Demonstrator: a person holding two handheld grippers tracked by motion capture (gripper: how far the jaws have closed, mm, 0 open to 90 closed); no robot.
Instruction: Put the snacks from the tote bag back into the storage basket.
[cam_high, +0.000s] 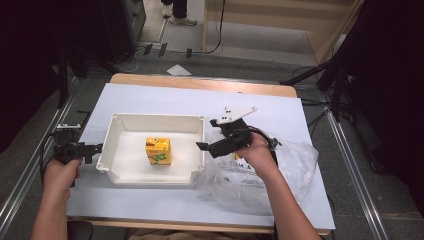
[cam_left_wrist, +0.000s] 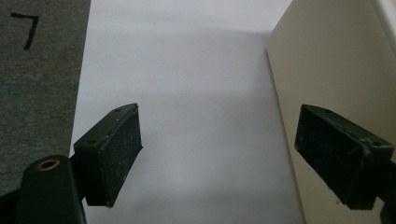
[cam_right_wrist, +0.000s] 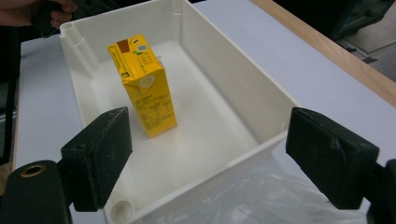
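Note:
A yellow juice carton (cam_high: 158, 151) (cam_right_wrist: 144, 86) stands upright in the middle of a white rectangular tub (cam_high: 125, 172) (cam_right_wrist: 233, 74). My right gripper (cam_high: 202, 145) (cam_right_wrist: 210, 158) hovers open over the tub's right wall, jaws wide with nothing between them, pointing at the carton. My left gripper (cam_high: 94, 148) (cam_left_wrist: 219, 154) rests open on the white table sheet just outside the tub's left wall (cam_left_wrist: 327, 60); one jaw is close against that wall.
A crumpled clear plastic bag (cam_high: 280, 172) (cam_right_wrist: 261, 200) lies right of the tub, under my right forearm. The wooden table edge (cam_high: 200, 82) runs along the back. Grey floor and metal rails flank the table.

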